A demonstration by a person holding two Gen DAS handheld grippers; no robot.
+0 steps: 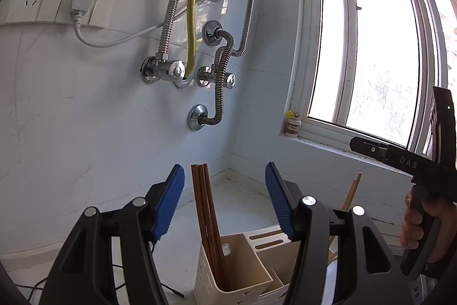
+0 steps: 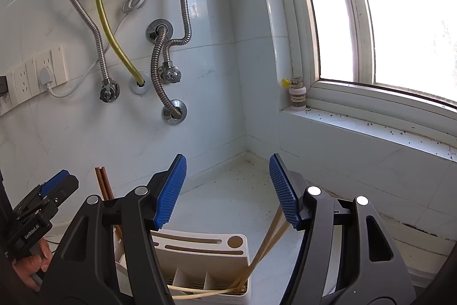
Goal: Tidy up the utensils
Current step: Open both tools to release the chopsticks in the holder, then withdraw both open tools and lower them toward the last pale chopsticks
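Now, left claw: the left gripper (image 1: 225, 200) has its jaws apart, pads clear of everything; nothing grasped.
Brown chopsticks: the dark brown chopsticks (image 1: 205, 219) stand between the left pads w/o touching either, nearer the left one, tips up, feet down in the holder below. Prob. just dropped in, hence the spread jaws around them.
Holder: the cream utensil holder (image 1: 245, 273) sits under and just ahead of both claws, on the white counter (image 2: 228, 190) in the corner by the wall and window sill. Slotted top and divided compartments, so each sort can have its own slot.
Right claw: the right gripper (image 2: 228, 190) is likewise released, pads wide, gripping nothing.
Pale chopsticks: the light bamboo chopsticks (image 2: 268, 236) lean out of the holder's end compartment, tilted toward the right pad and passing close by it (touching or not, can't tell). More pale sticks lie bent across the holder's bottom.
Why sorted so: browns one end, pales the other, i.e. grouped by kind.
Stage, my guess: both bundles delivered; next is pulling both claws back w/o knocking the leaning sticks.
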